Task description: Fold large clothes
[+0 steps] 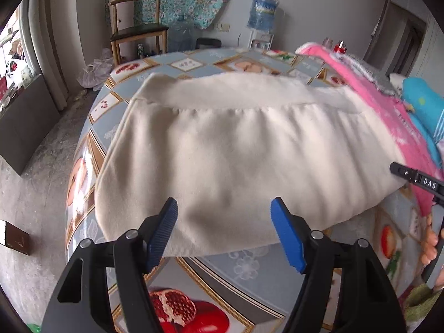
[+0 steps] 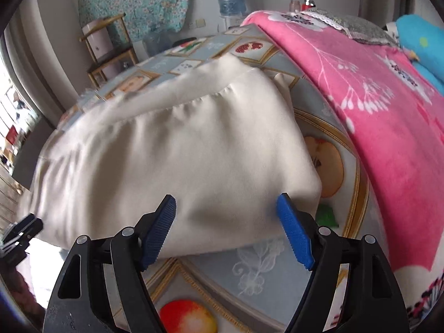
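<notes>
The cream garment (image 1: 222,149) lies folded on the worktop (image 1: 249,272) – soft, thick, limp, light – best pinched at its near corners, where both grippers (image 1: 224,233) (image 2: 226,229) hover, fingers released.

Fruit-print tablecloth (image 1: 249,272) bears cream garment (image 1: 227,149) beside pink blanket (image 2: 374,97).
</notes>
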The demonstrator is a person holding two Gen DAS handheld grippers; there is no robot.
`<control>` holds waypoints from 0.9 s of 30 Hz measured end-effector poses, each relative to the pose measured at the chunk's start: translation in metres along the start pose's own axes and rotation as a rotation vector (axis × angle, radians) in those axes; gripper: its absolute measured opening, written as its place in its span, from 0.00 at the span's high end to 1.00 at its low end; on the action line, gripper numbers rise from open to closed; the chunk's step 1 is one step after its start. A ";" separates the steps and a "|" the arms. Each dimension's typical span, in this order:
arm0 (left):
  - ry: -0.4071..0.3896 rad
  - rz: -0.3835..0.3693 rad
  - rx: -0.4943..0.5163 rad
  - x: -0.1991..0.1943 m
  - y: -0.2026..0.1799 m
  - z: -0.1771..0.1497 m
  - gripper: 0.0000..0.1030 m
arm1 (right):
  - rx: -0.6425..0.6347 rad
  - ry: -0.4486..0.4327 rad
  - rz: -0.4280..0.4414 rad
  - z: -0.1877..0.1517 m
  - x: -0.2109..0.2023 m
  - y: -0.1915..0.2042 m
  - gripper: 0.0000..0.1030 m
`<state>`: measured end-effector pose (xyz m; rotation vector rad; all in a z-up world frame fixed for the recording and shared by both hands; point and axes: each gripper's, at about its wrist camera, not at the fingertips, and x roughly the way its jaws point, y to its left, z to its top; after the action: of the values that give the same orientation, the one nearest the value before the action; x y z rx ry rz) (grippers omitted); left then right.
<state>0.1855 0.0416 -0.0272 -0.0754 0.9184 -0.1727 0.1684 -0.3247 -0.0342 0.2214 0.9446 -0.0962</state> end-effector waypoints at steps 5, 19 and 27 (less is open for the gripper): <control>-0.087 -0.061 -0.021 -0.052 -0.001 -0.008 0.26 | -0.040 -0.086 0.024 -0.021 -0.045 0.016 0.10; -0.198 -0.024 -0.068 -0.139 -0.016 -0.050 0.05 | -0.130 -0.232 -0.001 -0.065 -0.125 0.053 0.07; -0.249 0.011 -0.070 -0.152 -0.029 -0.042 0.05 | -0.129 -0.319 -0.080 -0.067 -0.150 0.061 0.07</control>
<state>0.0584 0.0406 0.0702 -0.1535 0.6760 -0.1174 0.0385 -0.2522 0.0582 0.0462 0.6393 -0.1387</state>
